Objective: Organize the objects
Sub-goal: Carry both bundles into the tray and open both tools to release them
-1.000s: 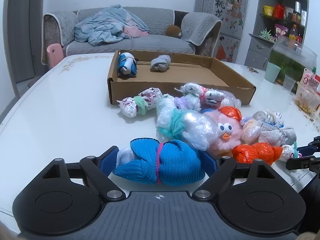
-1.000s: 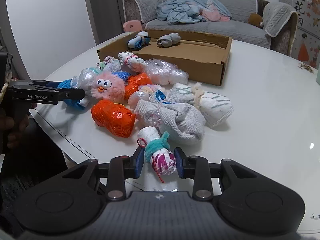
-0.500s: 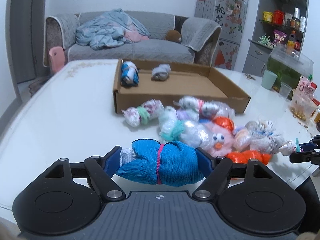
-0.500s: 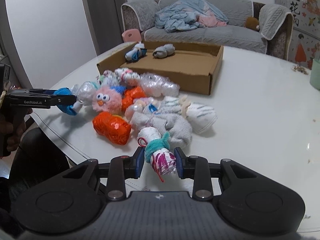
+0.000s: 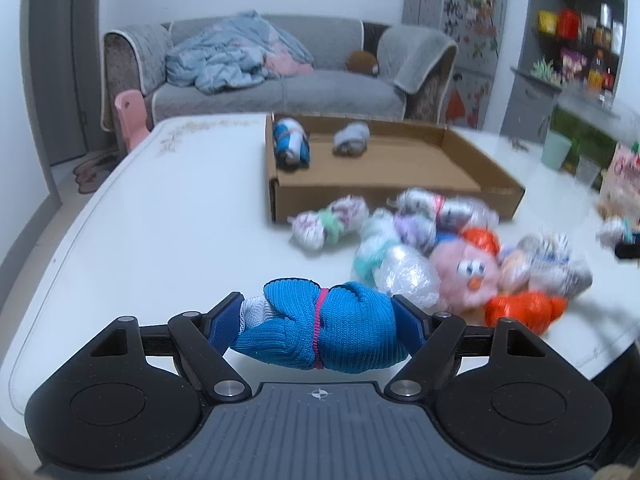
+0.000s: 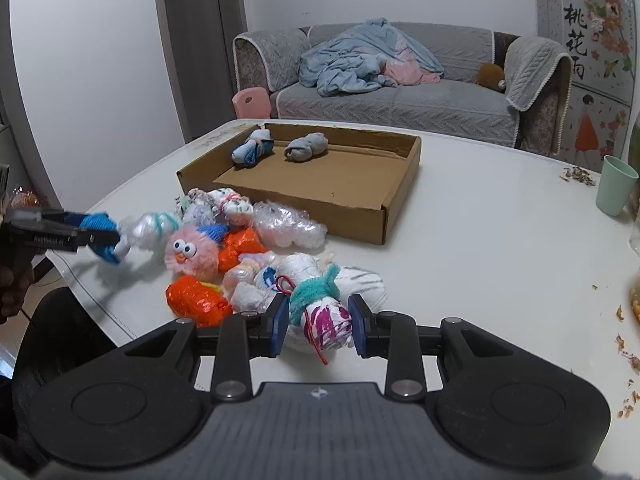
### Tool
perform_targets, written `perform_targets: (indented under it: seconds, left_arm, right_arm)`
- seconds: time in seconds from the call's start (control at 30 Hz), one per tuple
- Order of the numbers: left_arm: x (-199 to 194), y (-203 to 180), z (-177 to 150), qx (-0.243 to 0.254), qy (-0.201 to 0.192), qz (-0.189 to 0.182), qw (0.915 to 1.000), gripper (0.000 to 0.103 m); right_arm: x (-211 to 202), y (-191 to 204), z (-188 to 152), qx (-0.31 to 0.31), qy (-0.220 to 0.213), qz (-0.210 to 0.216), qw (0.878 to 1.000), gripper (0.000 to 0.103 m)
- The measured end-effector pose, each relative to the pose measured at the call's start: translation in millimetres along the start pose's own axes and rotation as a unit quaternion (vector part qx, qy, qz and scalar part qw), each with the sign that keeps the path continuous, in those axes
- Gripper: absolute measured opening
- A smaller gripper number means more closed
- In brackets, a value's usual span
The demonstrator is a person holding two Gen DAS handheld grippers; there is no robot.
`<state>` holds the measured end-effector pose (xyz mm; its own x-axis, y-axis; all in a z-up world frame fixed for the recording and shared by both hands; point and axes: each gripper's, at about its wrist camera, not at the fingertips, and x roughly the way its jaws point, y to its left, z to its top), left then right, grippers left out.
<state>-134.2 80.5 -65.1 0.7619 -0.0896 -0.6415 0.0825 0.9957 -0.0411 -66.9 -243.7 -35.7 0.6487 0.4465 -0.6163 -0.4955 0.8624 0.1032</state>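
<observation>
Blue knit sock bundle [image 5: 320,332] sits clamped lengthwise in the left hand-held gripper [image 5: 318,330], jaws wide, above the white surface [image 5: 168,220]. The right hand-held gripper [image 6: 318,322] pinches a white bundle with magenta marks [image 6: 320,322], jaws narrow. Only the right view sharply shows the pile [image 6: 240,248]; both show the cardboard box [image 6: 360,208] holding two bundles.

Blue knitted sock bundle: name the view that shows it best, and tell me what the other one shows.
The left wrist view: the blue knitted sock bundle fills the foreground, sharp, pink band visible, clamped between the left gripper fingers. The right wrist view shows it only small and blurred at the far left edge.
</observation>
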Motion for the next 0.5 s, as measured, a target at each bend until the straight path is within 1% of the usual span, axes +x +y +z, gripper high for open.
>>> perform_targets:
  seconds: [0.1,0.3,0.4,0.5]
  left_arm:
    - [3,1,-6,0.008,0.016,0.005,0.9998,0.082]
    - [2,13,-18,0.003,0.034,0.022,0.9992,0.082]
    - [-2,24,-18,-0.011,0.029,0.031,0.9991,0.082]
    - [-8,32,-2,-0.016,0.010,0.034,0.9992,0.082]
  right_arm:
    - [2,-1,3,-0.002,-0.003,-0.002,1.000,0.029]
    - [8,-1,7,-0.005,-0.005,0.000,1.000,0.029]
    - [11,-4,10,-0.004,-0.007,0.000,1.000,0.029]
    - [13,-5,20,-0.012,-0.013,0.000,1.000,0.029]
